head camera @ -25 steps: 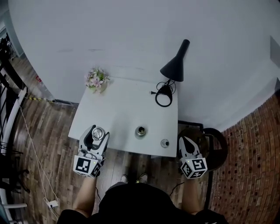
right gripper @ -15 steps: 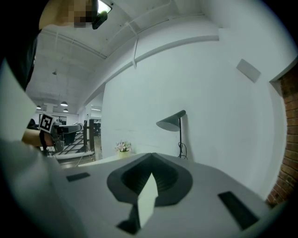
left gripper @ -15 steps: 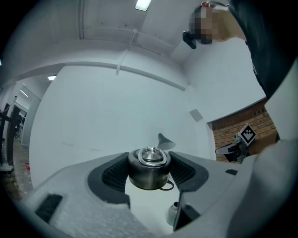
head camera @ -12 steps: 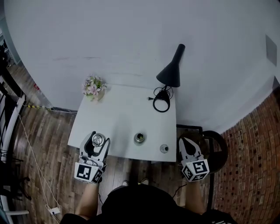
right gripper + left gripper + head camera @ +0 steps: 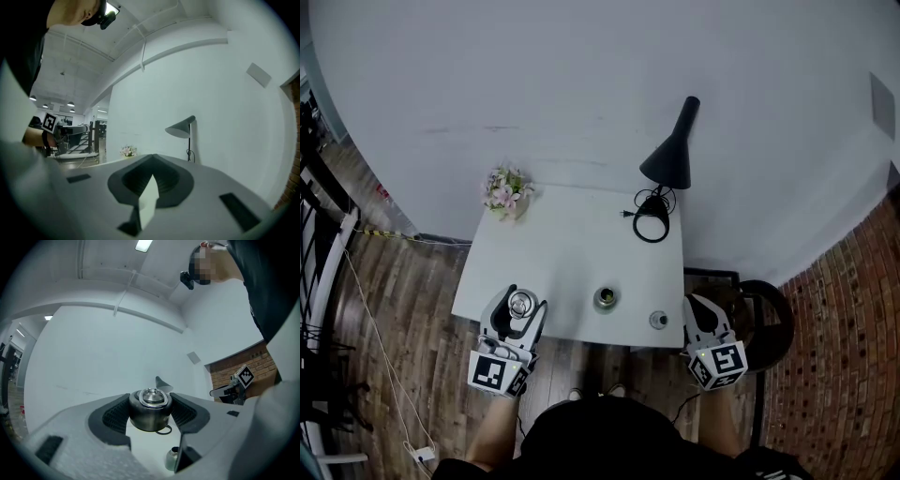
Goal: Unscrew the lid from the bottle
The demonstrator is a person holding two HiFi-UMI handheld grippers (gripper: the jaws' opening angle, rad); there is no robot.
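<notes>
Honestly not much has moved in the last second: the view just shifted a bit, while the left gripper (image 5: 521, 304) kept its pinch and the right gripper (image 5: 697, 306) stayed pressed together with nothing in it, hanging just off the near right corner of the table (image 5: 572, 244). So my read is that the unscrewing is basically done and this is a pause. What the left one is pinching, over the near left edge of the table, looks like the lid (image 5: 149, 412). It's a squat, round piece of brushed steel with a little ring handle lying flat on top, and the ribbed pads press on both of its sides. A bit further in, near the middle of the front edge, the bottle (image 5: 605, 298) stands upright, well apart from the lid, and its mouth looks open and dark inside. To its right there's a small metal piece (image 5: 658, 320), and I can't tell what it is. Far right sits a black lamp (image 5: 673, 150) with its coiled cord (image 5: 652, 225), and far left some flowers (image 5: 506, 187).
</notes>
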